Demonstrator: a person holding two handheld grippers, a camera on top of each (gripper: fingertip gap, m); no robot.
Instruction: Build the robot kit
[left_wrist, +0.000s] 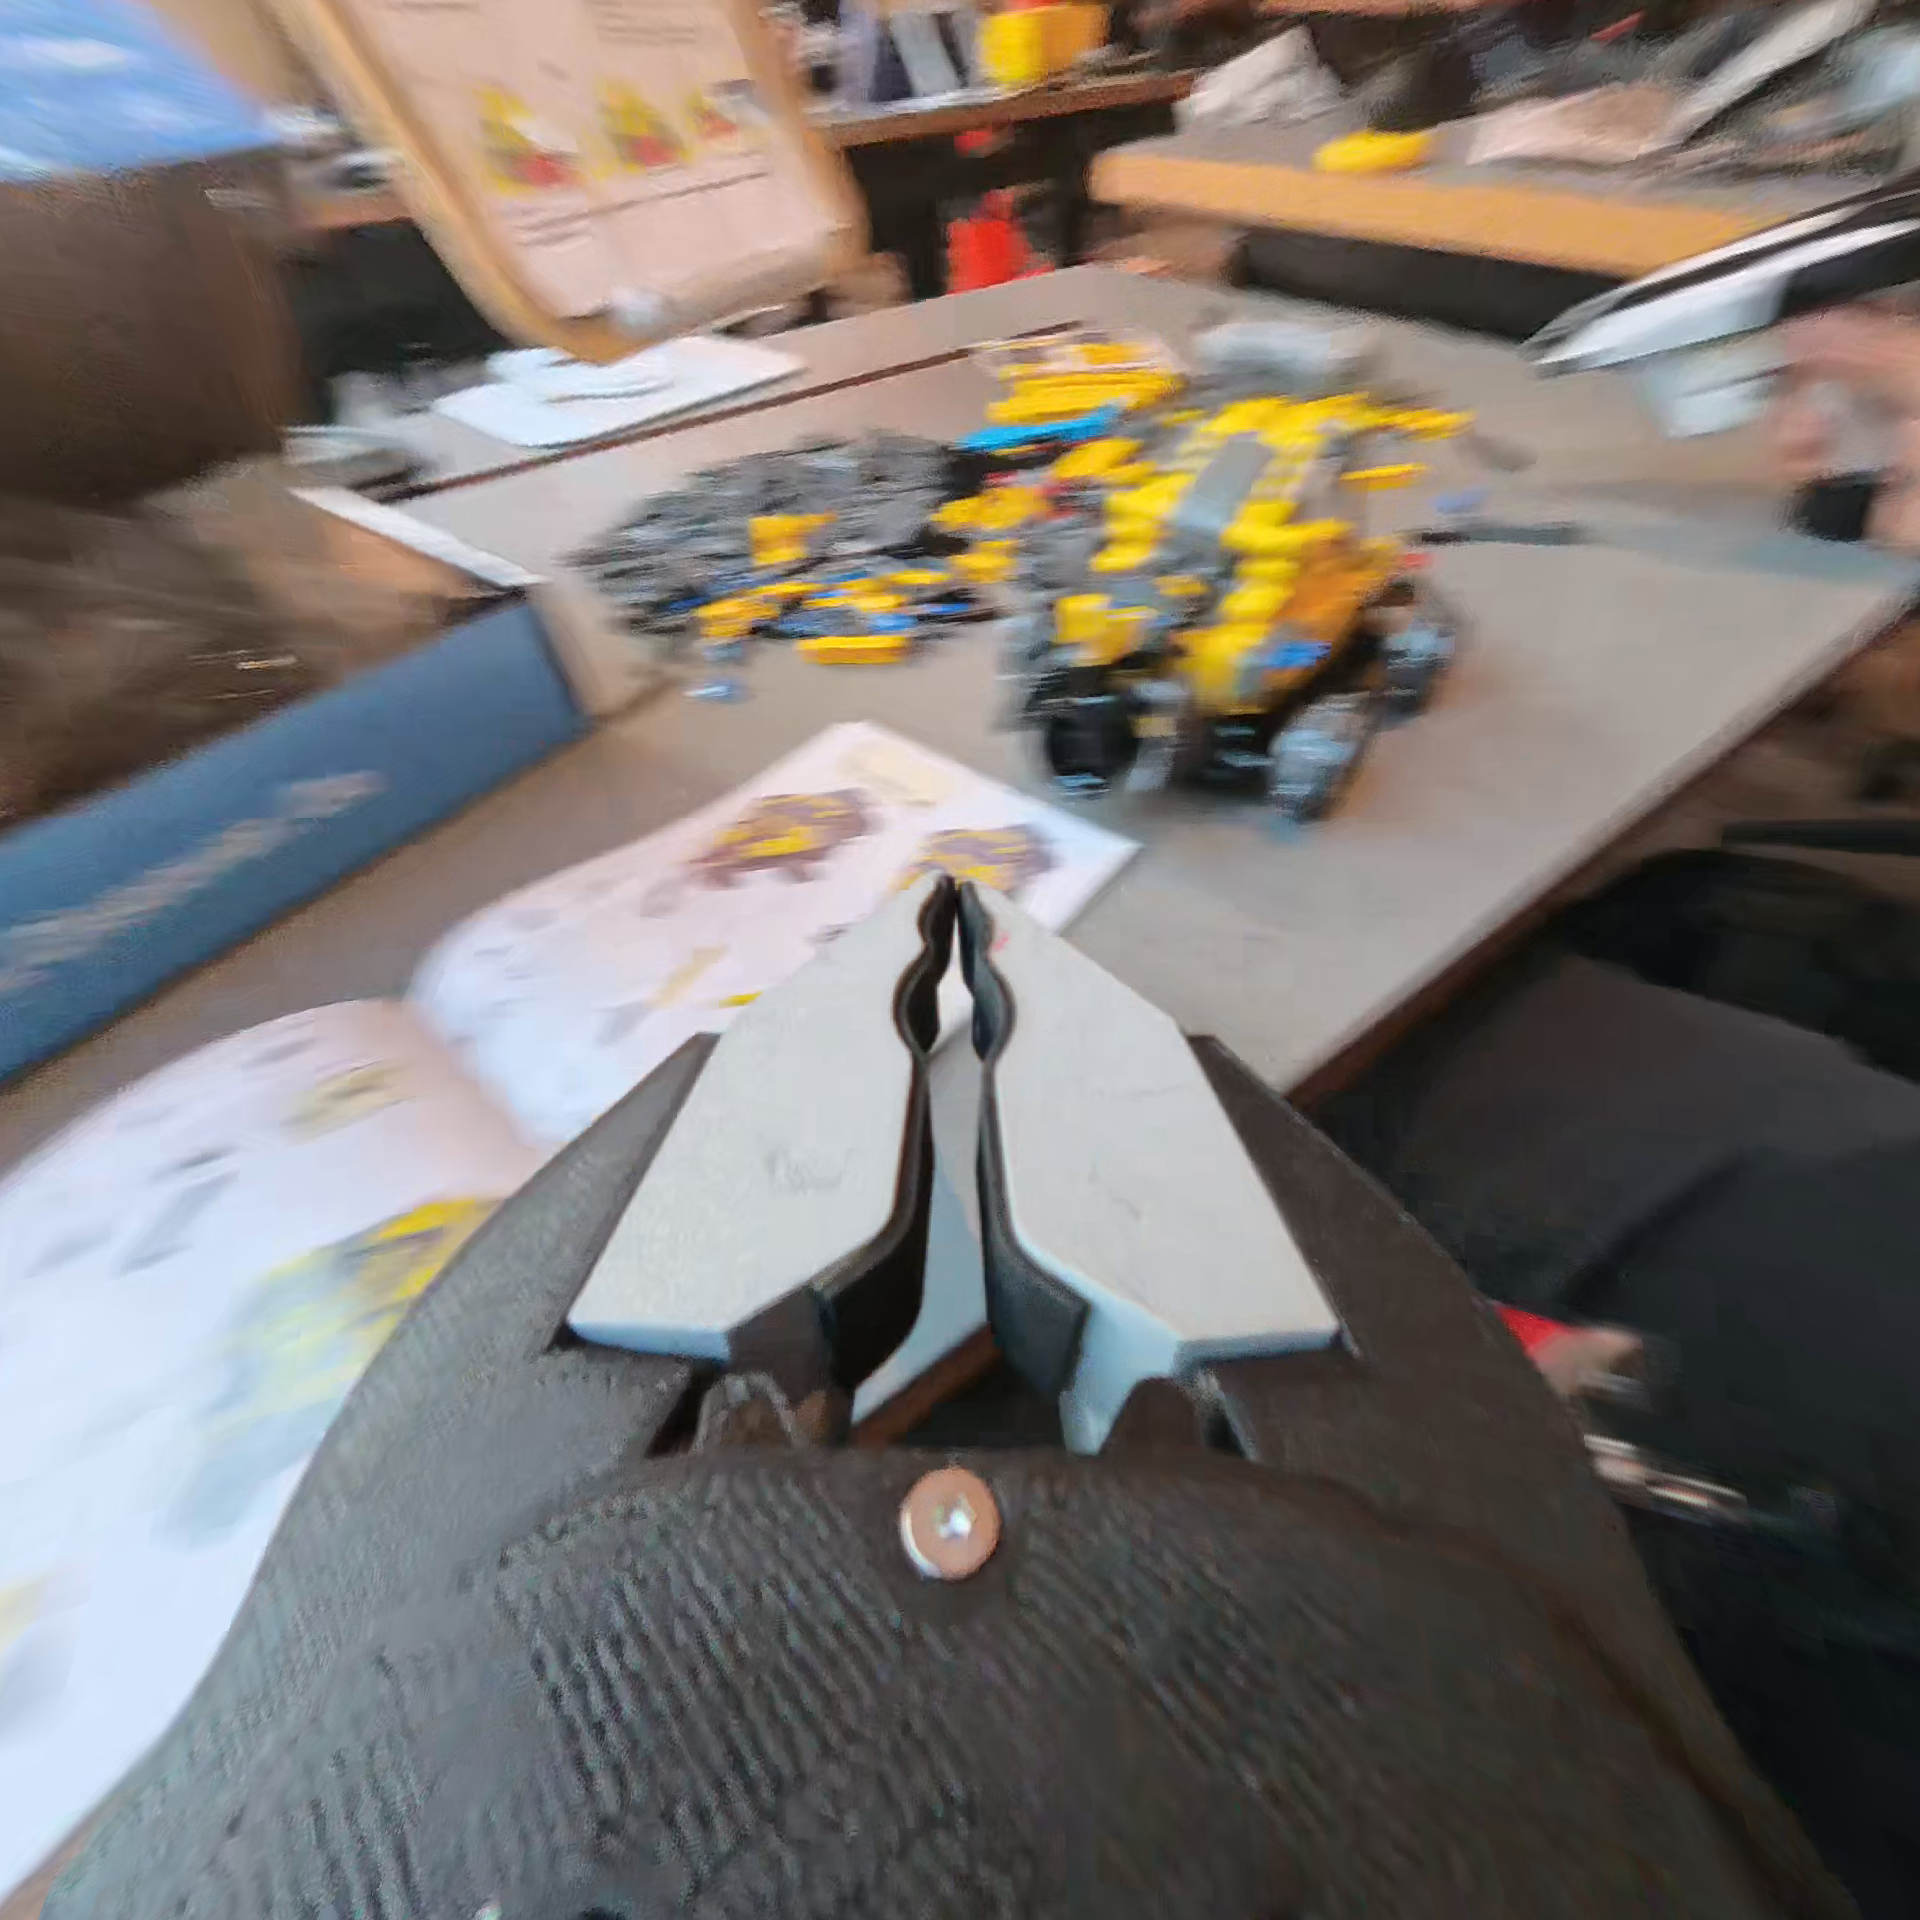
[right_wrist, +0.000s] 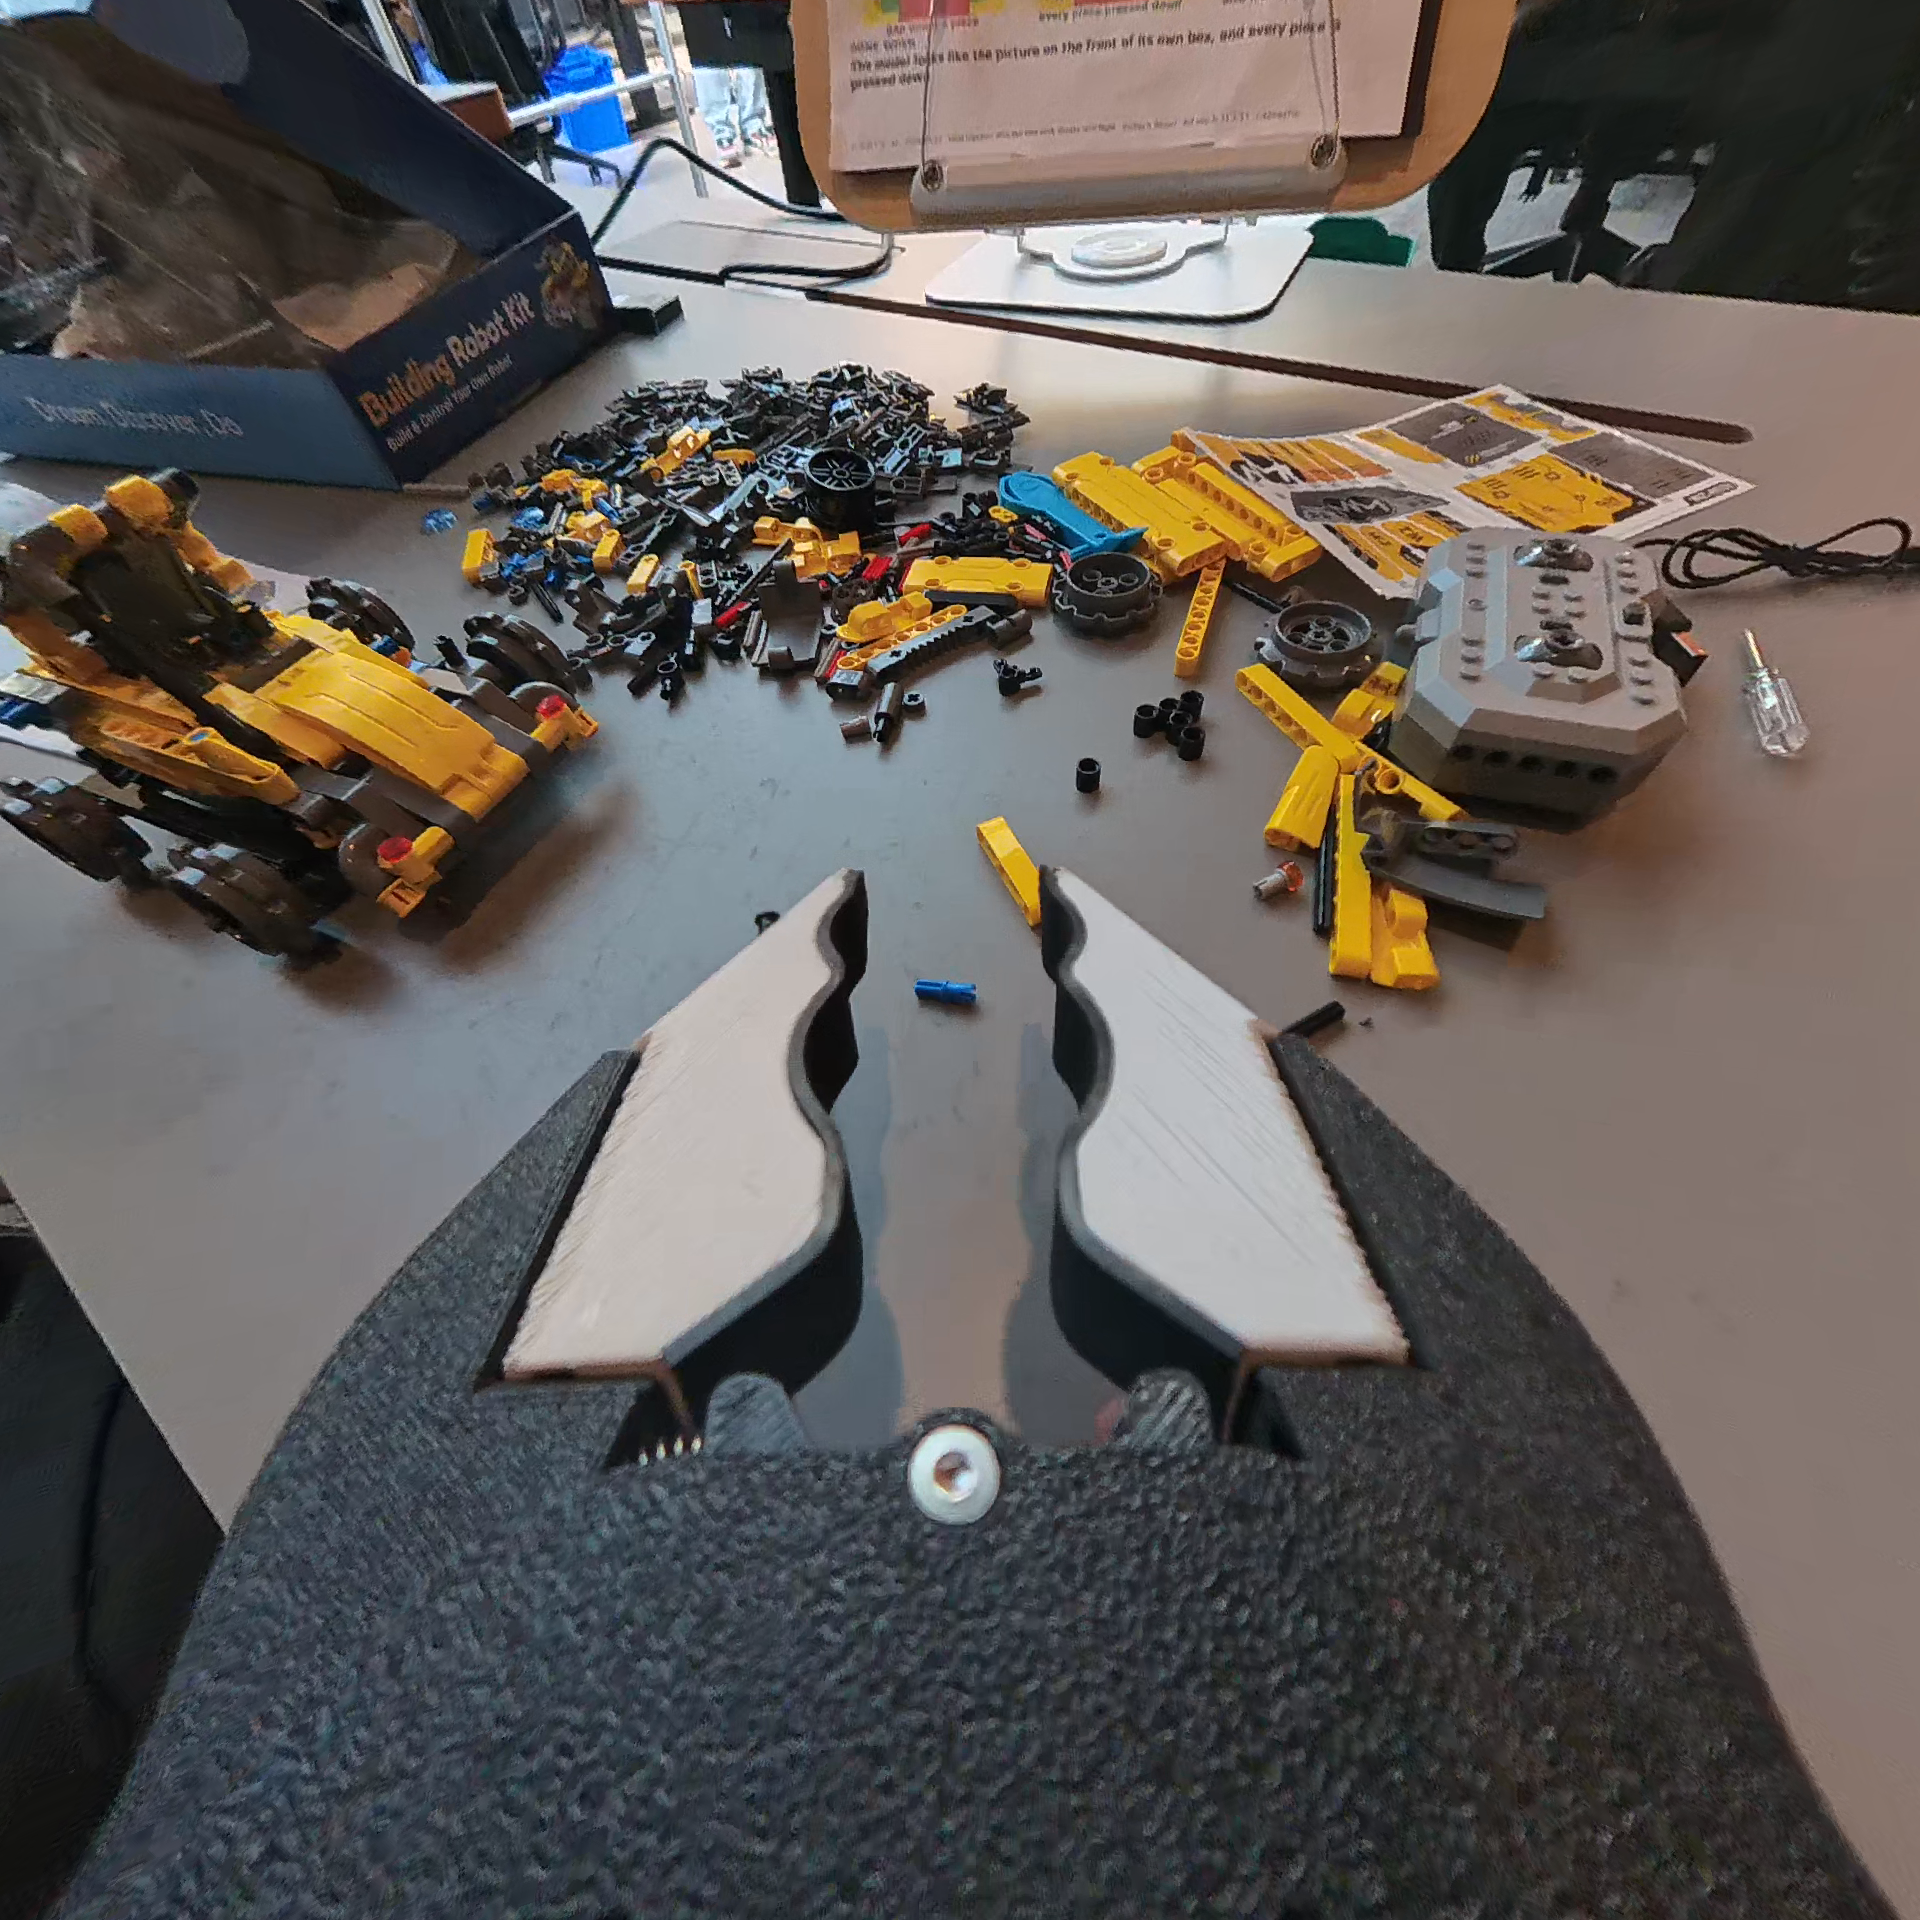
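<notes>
Right hand-held gripper (right_wrist: 951, 894): jaws apart, empty, low over the grey bench (right_wrist: 727, 790). A small blue plastic connector pin (right_wrist: 945, 991) lies on the bench between its fingertips, untouched. A loose yellow plastic beam (right_wrist: 1010, 868) sits just beside the right fingertip. Far of that, the heap of loose black, yellow and blue plastic parts (right_wrist: 790, 540). Right: grey studded motor block (right_wrist: 1538, 665), printed sticker sheet (right_wrist: 1455, 488), clear-handled small screwdriver (right_wrist: 1771, 696). Left: part-built yellow and black tracked vehicle model (right_wrist: 260, 717), clear of the pin; dark blue cardboard kit box (right_wrist: 312, 312) behind it.

Left hand-held gripper (left_wrist: 954, 894): jaws together, holding nothing, above the open white instruction booklet (left_wrist: 675, 935) at the near bench edge. View blurred. Vehicle model and parts heap well apart, further in.
</notes>
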